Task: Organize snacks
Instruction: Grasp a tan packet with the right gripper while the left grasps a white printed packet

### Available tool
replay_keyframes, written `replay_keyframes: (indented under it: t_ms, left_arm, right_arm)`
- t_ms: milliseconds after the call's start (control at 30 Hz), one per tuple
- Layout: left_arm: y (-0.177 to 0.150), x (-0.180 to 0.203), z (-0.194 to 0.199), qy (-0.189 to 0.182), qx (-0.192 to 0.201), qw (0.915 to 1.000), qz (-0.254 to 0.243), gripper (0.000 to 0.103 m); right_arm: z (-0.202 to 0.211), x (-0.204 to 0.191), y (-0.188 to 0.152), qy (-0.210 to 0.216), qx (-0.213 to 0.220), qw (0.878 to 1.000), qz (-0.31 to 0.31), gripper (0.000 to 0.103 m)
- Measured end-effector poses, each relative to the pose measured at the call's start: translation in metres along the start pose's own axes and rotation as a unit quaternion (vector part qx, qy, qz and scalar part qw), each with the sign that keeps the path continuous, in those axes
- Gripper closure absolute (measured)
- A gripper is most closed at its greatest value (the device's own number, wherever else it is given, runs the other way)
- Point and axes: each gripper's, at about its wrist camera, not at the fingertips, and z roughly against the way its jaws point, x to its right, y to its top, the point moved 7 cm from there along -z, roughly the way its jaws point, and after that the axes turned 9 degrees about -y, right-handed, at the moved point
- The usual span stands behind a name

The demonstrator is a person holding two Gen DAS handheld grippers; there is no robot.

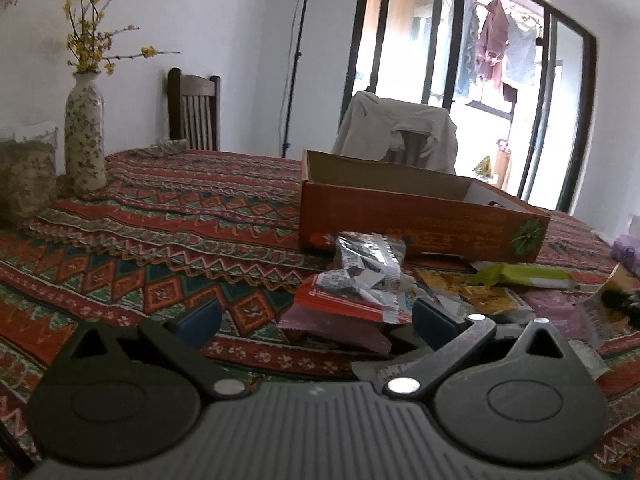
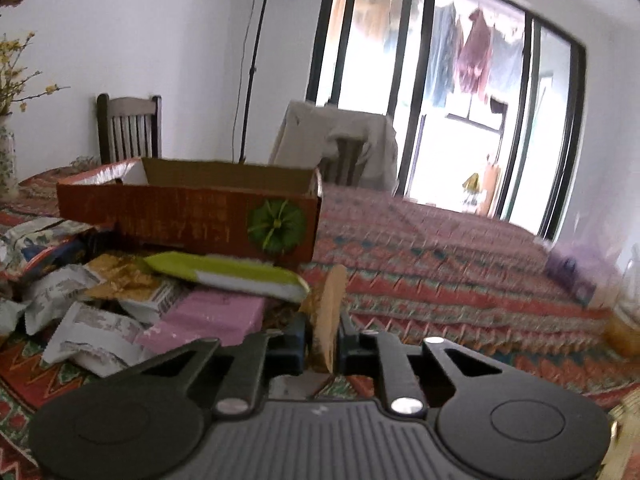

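A pile of snack packets (image 1: 360, 292) lies on the patterned tablecloth in front of an open red cardboard box (image 1: 420, 220). My left gripper (image 1: 316, 316) is open, its blue fingers on either side of the near edge of the pile, holding nothing. My right gripper (image 2: 322, 332) is shut on a thin tan snack packet (image 2: 330, 304), held edge-on just right of the pile. In the right wrist view the box (image 2: 192, 216) stands behind a green packet (image 2: 228, 272), a pink packet (image 2: 216, 316) and white wrappers (image 2: 92, 328).
A floral vase (image 1: 85, 132) with yellow twigs stands at the far left of the table. Two chairs (image 1: 195, 110) stand behind the table, one draped in cloth (image 1: 396, 128). A purple item (image 2: 570, 272) and a jar (image 2: 624, 332) sit at the right edge.
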Motion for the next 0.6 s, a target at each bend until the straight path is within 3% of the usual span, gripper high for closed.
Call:
replay_keyframes:
  t_ms: [200, 433, 600]
  left_arm:
    - [0.004, 0.000, 0.003, 0.006, -0.023, 0.9996, 0.011, 0.000]
    - [0.008, 0.018, 0.016, 0.005, -0.042, 0.9990, 0.014, 0.000]
    - [-0.006, 0.033, 0.014, 0.001, -0.072, 0.9973, 0.011, 0.000]
  right_arm:
    - [0.020, 0.007, 0.005, -0.021, 0.049, 0.999, -0.008, 0.092]
    - [0.046, 0.021, 0.012, 0.001, 0.080, 0.996, -0.050, 0.092]
    - [0.060, 0.021, 0.015, 0.026, 0.094, 0.993, -0.062, 0.092]
